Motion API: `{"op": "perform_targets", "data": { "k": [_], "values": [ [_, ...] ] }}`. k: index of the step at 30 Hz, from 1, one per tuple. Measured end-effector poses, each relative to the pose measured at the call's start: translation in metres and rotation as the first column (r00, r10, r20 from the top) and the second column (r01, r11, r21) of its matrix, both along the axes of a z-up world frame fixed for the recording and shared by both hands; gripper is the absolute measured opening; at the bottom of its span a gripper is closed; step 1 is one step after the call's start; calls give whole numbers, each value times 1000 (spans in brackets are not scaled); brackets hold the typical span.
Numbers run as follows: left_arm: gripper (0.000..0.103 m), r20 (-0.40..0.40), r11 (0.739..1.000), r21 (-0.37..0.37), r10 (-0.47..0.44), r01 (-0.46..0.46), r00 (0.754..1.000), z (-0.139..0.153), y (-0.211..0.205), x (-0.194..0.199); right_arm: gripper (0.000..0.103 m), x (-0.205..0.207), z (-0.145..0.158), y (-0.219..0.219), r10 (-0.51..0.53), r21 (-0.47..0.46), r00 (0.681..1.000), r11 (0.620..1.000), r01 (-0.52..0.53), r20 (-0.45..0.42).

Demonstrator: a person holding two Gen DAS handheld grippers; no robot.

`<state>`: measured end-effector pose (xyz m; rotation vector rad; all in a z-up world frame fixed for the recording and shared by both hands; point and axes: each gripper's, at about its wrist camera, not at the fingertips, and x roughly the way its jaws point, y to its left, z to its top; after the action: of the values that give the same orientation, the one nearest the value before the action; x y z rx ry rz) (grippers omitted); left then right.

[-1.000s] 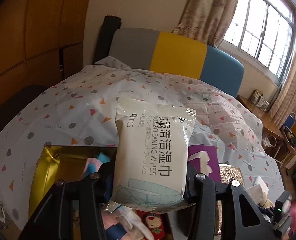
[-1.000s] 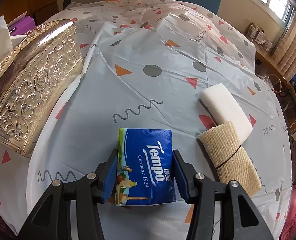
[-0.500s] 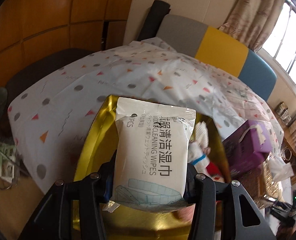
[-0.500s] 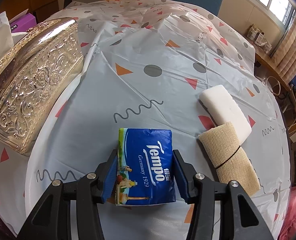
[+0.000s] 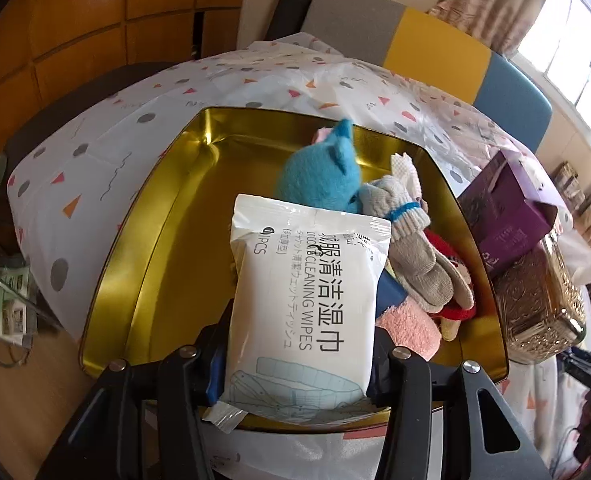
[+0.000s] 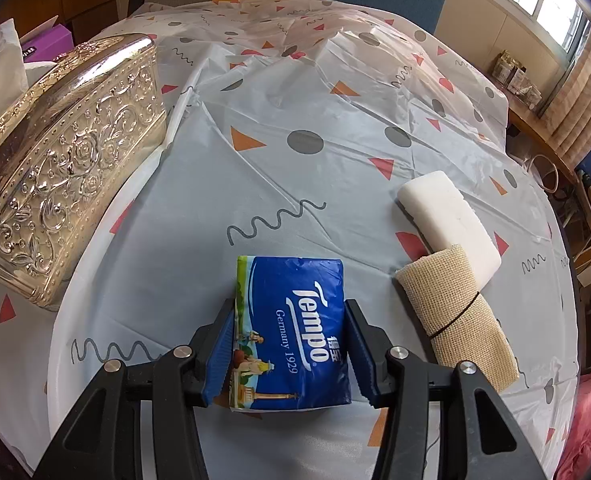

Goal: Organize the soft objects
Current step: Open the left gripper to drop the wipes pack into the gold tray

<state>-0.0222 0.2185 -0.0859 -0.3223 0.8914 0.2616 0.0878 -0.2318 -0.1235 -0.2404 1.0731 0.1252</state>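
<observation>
Wooden wall panels and a bright window stand behind a table covered by a plastic cloth (image 6: 295, 184) with triangles and dots. On its left part lies a golden tin tray (image 5: 143, 264) holding a blue plush toy (image 5: 319, 180), socks (image 5: 411, 240) and a pink cloth (image 5: 409, 330). Above its near edge, the left gripper (image 5: 299, 354) points steeply down and pinches a white pack of cleaning wipes (image 5: 303, 300) between its pads. The right gripper (image 6: 289, 354), also tilted down, is pressed on a blue Tempo tissue pack (image 6: 291, 328) that seems to rest on the cloth. Just to the right lie a beige bandage roll (image 6: 455, 316) and a white sponge (image 6: 447, 220), touching each other. An embossed metal box (image 6: 71, 168) stands far left.
</observation>
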Motion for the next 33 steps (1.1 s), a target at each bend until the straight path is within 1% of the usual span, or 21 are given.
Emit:
{"op": "perform_targets", "data": {
  "k": [2, 4, 6, 8, 11, 16, 19, 25, 33],
  "values": [
    [53, -7, 1000, 25, -10, 10, 1000, -1, -1, 3, 52, 0, 0, 0, 1, -2, 1000, 1000, -1, 0],
    [59, -23, 1000, 12, -8, 8, 1000, -4, 1, 5, 52, 0, 0, 0, 0, 0, 1000, 1000, 0, 0],
    [61, -28, 1000, 13, -3, 3, 1000, -4, 3, 5, 52, 0, 0, 0, 0, -2, 1000, 1000, 0, 0],
    [65, -12, 999, 34, 4, -3, 1000, -2, 3, 2, 52, 0, 0, 0, 0, -2, 1000, 1000, 0, 1],
    [66, 29, 996, 93, 0, -3, 1000, 9, 2, -1, 52, 1, 0, 0, -3, 0, 1000, 1000, 3, 0],
    [66, 76, 989, 149, -18, 6, 997, 25, -1, -3, 52, 1, 0, 2, -6, -7, 1000, 1000, 6, 1],
    [67, 101, 985, 169, -34, 17, 994, 36, -3, -5, 52, 1, 0, 4, -10, -14, 1000, 1000, 10, 0],
    [68, 134, 981, 191, -59, 33, 989, 51, -7, -9, 52, 3, 0, 6, -39, -19, 999, 999, 38, -9],
    [68, 145, 979, 202, -65, 34, 987, 58, -9, -16, 52, 4, 0, 6, -82, -25, 997, 996, 82, -12]
  ]
}}
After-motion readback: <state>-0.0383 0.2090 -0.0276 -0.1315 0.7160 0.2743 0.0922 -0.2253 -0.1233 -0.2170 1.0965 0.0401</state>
